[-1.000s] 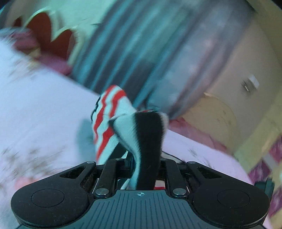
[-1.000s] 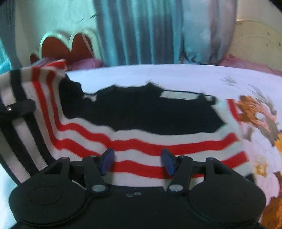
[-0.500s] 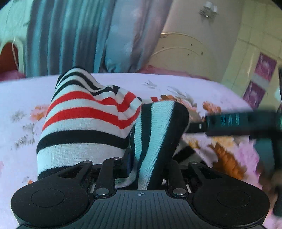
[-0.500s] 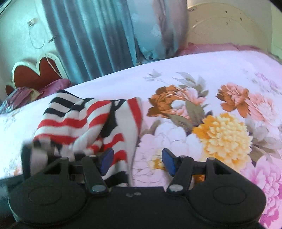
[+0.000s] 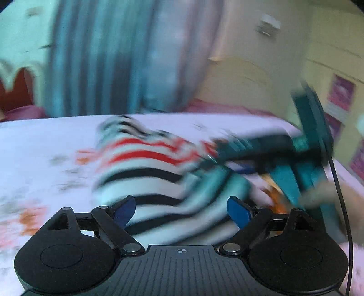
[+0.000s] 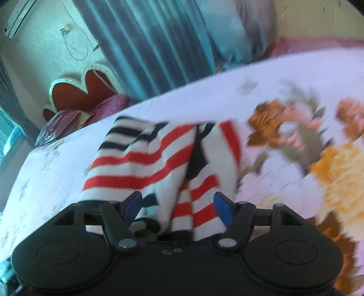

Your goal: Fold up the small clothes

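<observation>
- Here, I count one garment: a single striped sweater (image 5: 157, 173), white with red and black bands, lying bunched on the floral bedsheet (image 5: 45, 145).
- My left gripper (image 5: 181, 209) has its two blue-padded fingers spread wide, one on each side of the sweater's near edge; nothing is pinched between them. The cloth lies between and beyond the pads, and I cannot tell whether either pad touches it.
- My right gripper (image 6: 178, 206) is likewise spread, two blue pads apart, with the sweater's near folds showing in the gap between them. It grips nothing that I can see.
- From the left wrist view, the right gripper's body (image 5: 268, 148) shows as a blurred teal and black shape at the sweater's right side, with one thin black cable (image 5: 341, 193) running down from it.
- In the right wrist view the sweater (image 6: 163, 164) shows two overlapping parts, with a dark strip between them; the red stripes run slanted.
- Several large printed flowers, orange, yellow and pink, lie on the sheet (image 6: 56, 173) just right of the sweater.
- Behind the bed hang blue curtains (image 6: 147, 45), and one red heart-shaped headboard piece (image 6: 77, 93) stands at the far left, with one air-conditioning unit (image 6: 17, 19) high on the wall.
- Both views are blurred, the left one more so.
</observation>
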The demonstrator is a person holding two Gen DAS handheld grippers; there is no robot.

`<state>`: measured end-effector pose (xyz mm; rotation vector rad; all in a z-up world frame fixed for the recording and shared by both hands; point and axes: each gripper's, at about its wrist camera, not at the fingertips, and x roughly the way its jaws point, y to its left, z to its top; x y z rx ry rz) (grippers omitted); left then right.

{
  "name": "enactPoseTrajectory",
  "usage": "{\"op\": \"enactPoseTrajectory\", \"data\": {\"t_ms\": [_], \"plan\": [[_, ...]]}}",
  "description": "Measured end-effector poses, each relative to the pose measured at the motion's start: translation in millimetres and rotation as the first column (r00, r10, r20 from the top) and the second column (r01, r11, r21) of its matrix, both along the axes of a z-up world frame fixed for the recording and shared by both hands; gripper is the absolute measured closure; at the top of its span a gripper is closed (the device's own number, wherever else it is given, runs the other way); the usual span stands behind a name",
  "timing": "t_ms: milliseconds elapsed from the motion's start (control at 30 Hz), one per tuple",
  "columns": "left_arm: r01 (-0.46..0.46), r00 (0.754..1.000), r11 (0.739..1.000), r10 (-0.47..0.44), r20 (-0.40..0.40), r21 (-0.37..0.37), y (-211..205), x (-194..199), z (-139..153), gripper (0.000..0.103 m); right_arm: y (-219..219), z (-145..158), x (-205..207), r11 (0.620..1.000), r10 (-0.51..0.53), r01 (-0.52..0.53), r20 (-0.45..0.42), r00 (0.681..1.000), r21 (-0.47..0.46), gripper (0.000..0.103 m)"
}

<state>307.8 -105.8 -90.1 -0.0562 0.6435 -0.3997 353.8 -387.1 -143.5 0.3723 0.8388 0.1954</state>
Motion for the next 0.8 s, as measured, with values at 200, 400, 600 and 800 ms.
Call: {"op": "enactPoseTrajectory", "data": {"t_ms": [200, 400, 600, 800], "plan": [[-0.21, 0.976, 0.978, 0.208, -0.06, -0.018, 49, 34, -3, 0.016, 16, -20, 14, 0.998, 0.034, -0.031, -0.057, 0.998, 0.046, 0.039], [-0.275, 0.954, 0.961, 0.273, -0.123, -0.002, 52, 64, -28, 0.016, 22, -19, 18, 0.999, 0.046, -0.045, -0.064, 0.997, 0.022, 0.063], [-0.245, 0.963, 0.969, 0.241, -0.125, -0.019, 37, 79, -30, 0.016, 21, 9, 3, 0.999, 0.039, -0.039, 0.043, 0.998, -0.012, 0.084], [-0.181, 0.979, 0.982, 0.174, -0.11, -0.056, 11, 87, -30, 0.016, 8, 38, -20, 0.994, 0.013, 0.003, 0.148, 0.989, -0.109, 0.084]]}}
